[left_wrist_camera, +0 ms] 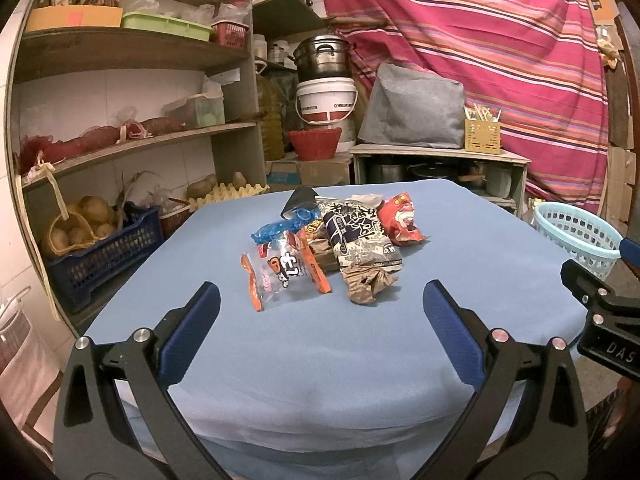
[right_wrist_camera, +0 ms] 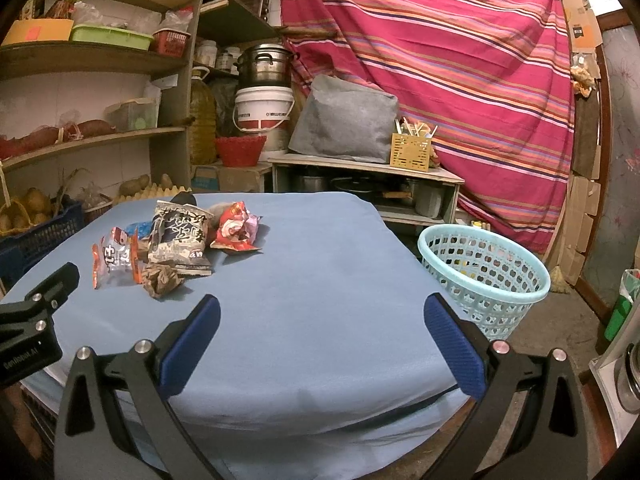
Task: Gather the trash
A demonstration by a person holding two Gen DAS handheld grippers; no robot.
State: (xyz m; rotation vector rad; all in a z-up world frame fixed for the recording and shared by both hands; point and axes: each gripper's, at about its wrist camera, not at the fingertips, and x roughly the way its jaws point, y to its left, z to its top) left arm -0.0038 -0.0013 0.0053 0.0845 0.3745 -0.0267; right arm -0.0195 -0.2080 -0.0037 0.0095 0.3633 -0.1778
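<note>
A pile of wrappers lies mid-table on the blue cloth point(left_wrist_camera: 320, 352): a clear orange-edged bag point(left_wrist_camera: 280, 274), a black-and-white snack bag point(left_wrist_camera: 362, 236), a red packet point(left_wrist_camera: 400, 218), a crumpled brown wrapper point(left_wrist_camera: 368, 282) and a blue wrapper point(left_wrist_camera: 280, 228). My left gripper point(left_wrist_camera: 320, 300) is open and empty, just short of the pile. My right gripper point(right_wrist_camera: 320, 312) is open and empty over bare cloth, right of the pile point(right_wrist_camera: 180, 236). A light-blue mesh basket point(right_wrist_camera: 484, 276) stands on the floor off the table's right side.
Shelves point(left_wrist_camera: 120, 52) with crates, potatoes and jars stand at the left. A low cabinet point(left_wrist_camera: 440, 164) with pots and a grey bag is behind the table. A striped cloth point(right_wrist_camera: 440, 60) hangs at the back.
</note>
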